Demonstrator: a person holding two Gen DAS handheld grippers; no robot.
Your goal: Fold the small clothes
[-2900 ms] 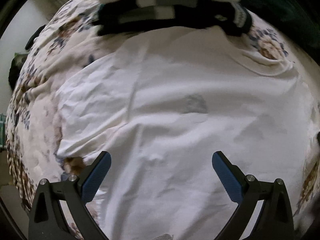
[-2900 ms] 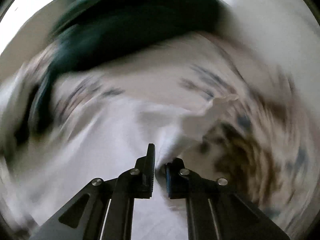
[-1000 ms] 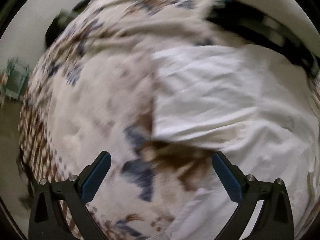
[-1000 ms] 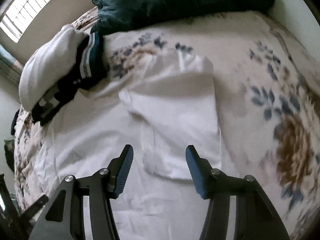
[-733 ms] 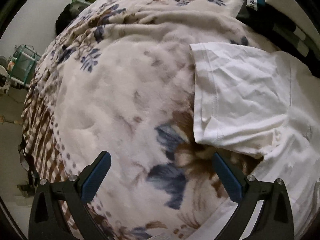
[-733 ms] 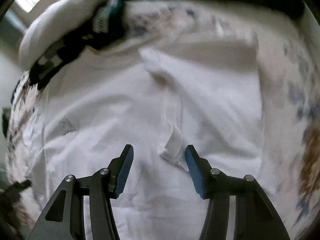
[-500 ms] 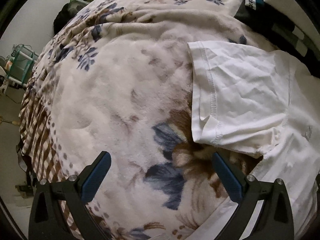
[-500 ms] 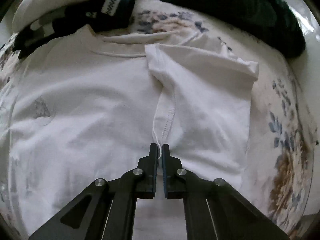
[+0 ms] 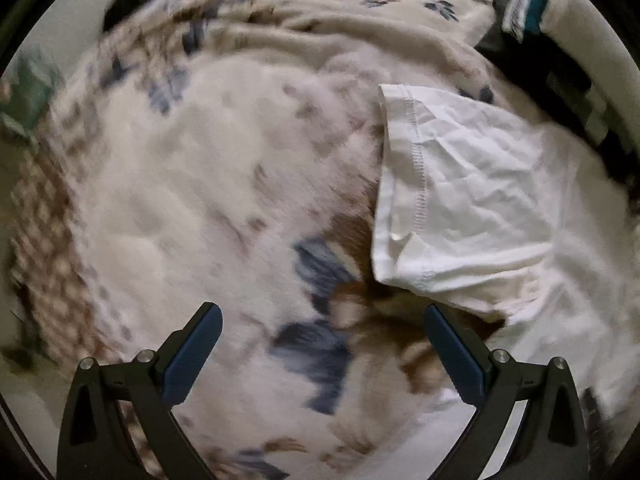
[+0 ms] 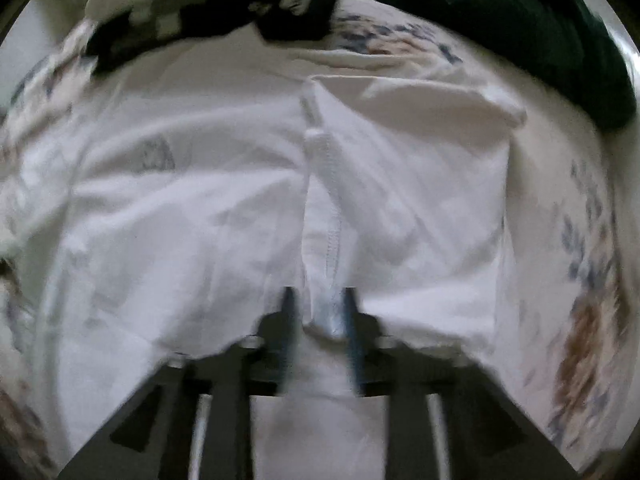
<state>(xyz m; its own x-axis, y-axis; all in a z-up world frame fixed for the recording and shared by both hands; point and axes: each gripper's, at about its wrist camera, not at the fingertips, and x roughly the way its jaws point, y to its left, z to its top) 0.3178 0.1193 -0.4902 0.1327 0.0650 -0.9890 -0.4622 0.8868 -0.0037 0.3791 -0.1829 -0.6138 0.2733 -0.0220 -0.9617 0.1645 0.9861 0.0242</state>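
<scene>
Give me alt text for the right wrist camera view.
The right claw is opening around the stitched hem of a sleeve folded over a white T-shirt on a floral blanket. Dark clothes are piled beyond; the picture is blurred.

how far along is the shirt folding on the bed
Early. One sleeve already lies folded in over the white shirt. The right gripper is over that sleeve's hem, jaws opening, letting go. The left gripper hangs open above the blanket; the other sleeve is unfolded.
</scene>
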